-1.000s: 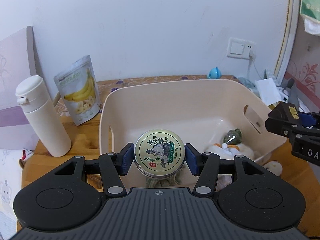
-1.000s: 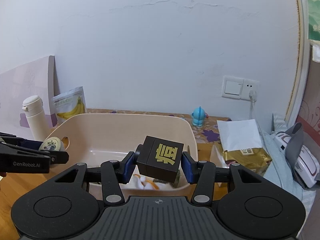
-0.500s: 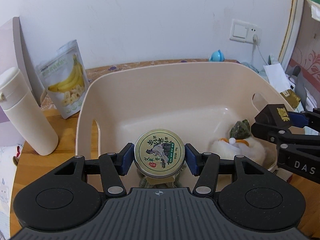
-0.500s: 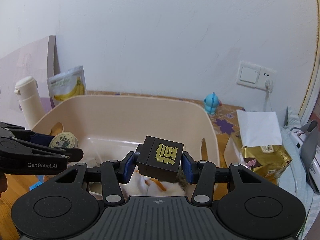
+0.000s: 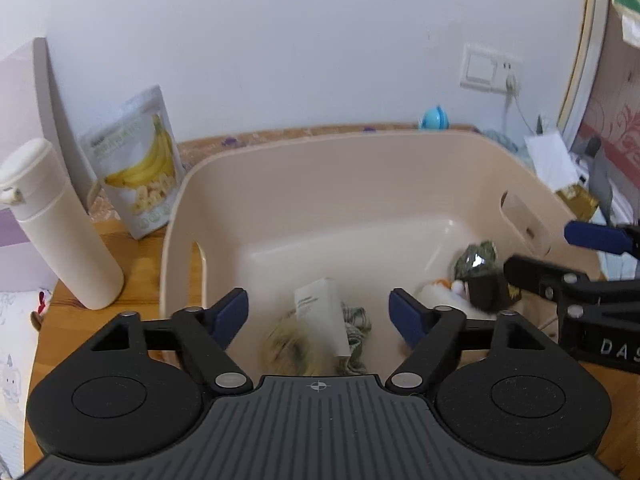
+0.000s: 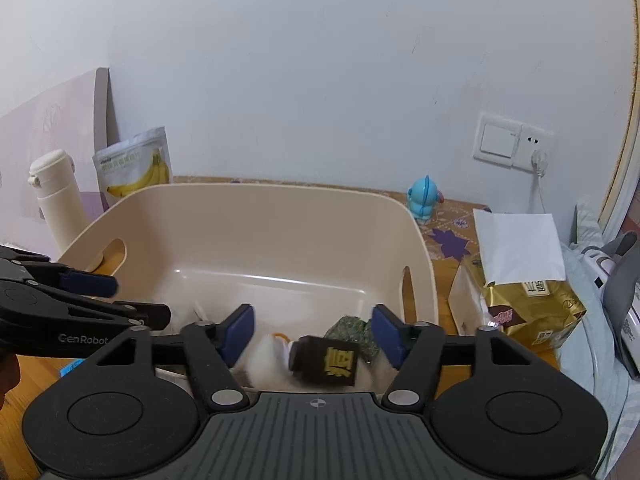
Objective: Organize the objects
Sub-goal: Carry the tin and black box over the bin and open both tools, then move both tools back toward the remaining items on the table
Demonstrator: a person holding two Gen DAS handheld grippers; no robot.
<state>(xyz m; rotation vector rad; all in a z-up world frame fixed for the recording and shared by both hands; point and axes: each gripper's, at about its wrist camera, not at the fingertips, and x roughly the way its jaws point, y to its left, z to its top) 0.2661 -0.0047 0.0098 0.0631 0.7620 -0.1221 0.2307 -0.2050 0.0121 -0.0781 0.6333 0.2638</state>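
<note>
A beige plastic bin stands on the wooden table. My left gripper is open and empty over the bin's near left part. Below it the round tin, blurred, lies by a white box and a green cloth. My right gripper is open and empty over the bin's right part. The black cube with a gold character sits just below the jaws on a white plush toy, next to a green packet.
A white bottle and a banana chips bag stand left of the bin. A blue figurine, a white and gold bag and a wall socket are to the right.
Both grippers opened. The tin dropped from the left gripper into the bin. The black cube dropped from the right gripper onto the plush toy.
</note>
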